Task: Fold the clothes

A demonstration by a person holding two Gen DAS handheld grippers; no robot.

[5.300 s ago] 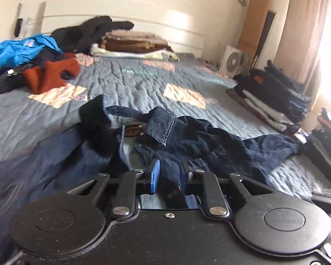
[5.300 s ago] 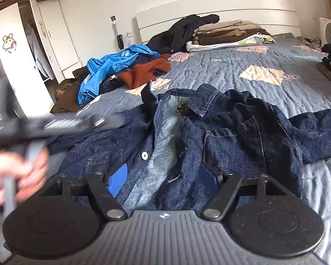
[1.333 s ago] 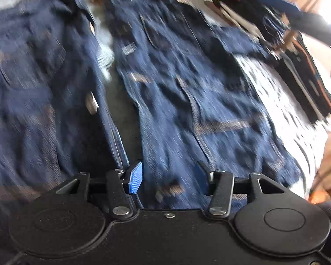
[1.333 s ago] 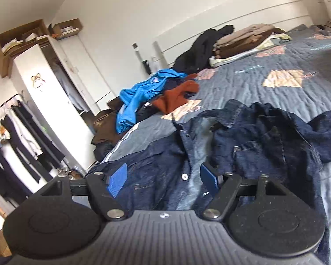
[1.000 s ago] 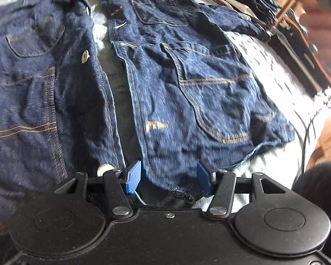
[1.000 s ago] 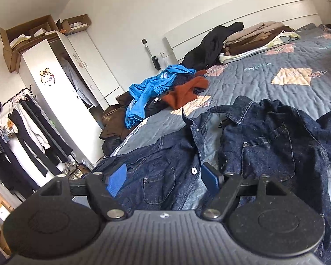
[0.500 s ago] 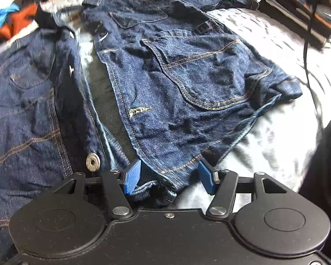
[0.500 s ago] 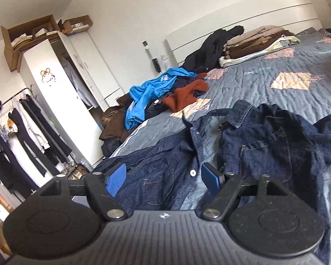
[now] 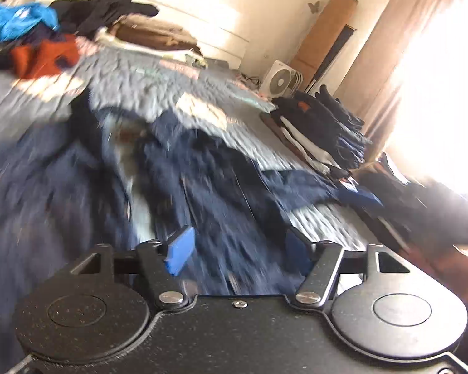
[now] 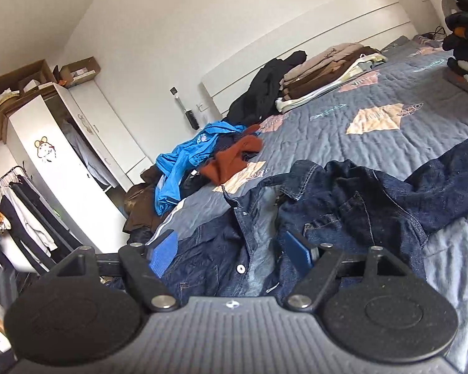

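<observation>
A dark blue denim jacket (image 10: pixel 358 212) lies open and front up on the grey quilted bed (image 10: pixel 343 118), with its collar toward the headboard and one sleeve trailing right. My right gripper (image 10: pixel 231 254) hovers over the jacket's button placket, open, with nothing between its blue pads. The left wrist view is motion-blurred. There the left gripper (image 9: pixel 238 249) sits low over the jacket (image 9: pixel 78 193) near its lower part. Its jaws stand apart, and cloth shows behind the gap but is not pinched.
A blue garment (image 10: pixel 190 159) and a rust sweater (image 10: pixel 234 159) lie heaped at the bed's left. Folded clothes (image 10: pixel 324 65) are piled at the headboard. Another folded stack (image 9: pixel 321 131) lines the right edge, with a fan (image 9: pixel 280 81) behind it. Left of the bed are a white wardrobe (image 10: pixel 62 162) and a clothes rail (image 10: pixel 15 212).
The left gripper has lifted and tipped up from looking down on the jacket's hem to looking across the bed, now blurred. The right view has shifted only slightly.
</observation>
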